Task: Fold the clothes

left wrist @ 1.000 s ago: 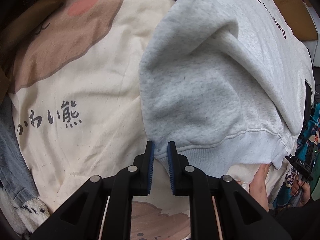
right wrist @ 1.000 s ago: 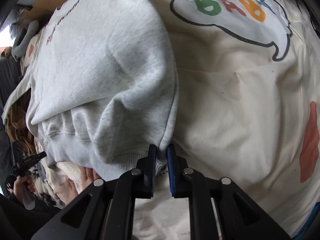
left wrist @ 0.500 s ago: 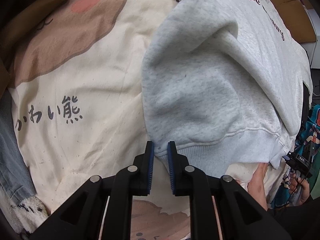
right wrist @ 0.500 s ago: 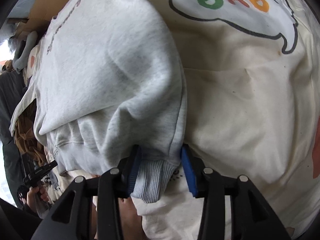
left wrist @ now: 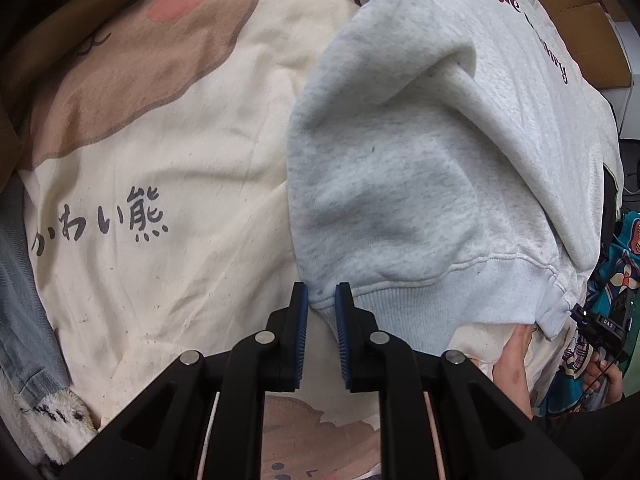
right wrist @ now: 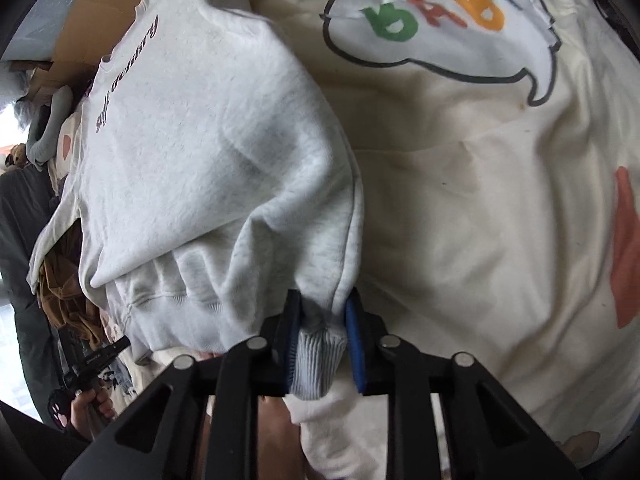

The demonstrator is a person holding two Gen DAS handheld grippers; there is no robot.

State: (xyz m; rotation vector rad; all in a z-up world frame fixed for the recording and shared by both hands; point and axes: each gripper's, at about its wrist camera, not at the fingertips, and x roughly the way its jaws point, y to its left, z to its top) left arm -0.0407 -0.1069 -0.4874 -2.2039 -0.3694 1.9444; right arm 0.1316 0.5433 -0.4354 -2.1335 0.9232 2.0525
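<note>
Sweatshirt: grey sweatshirt lies on a cream sheet, sleeves already laid in over the body, hem nearest the cameras; dark lettering runs across the far chest.
Left gripper: left gripper is clenched on the hem's left corner, ribbing pinched between the blue pads; a corner hold likely keeps that edge straight for the next fold.
Right gripper: right gripper grasps the hem's right corner; its jaws have just been closing, a thick wad of ribbed band bunched between them. Judged a re-grip taking in more cloth.
Why both corners: the two holds match, which suits lifting the hem up toward the collar in one pass.
Risk: the right wad is bulky and may drag the sleeve out of its fold.
Sheet: printed with a bear, script and a "BABY" bubble; serves as the folding surface.
Containers: cardboard box beyond the collar; contents not visible, possibly just flattened card.
Edges: other clothes heaped at the sheet's side, unsorted.
</note>
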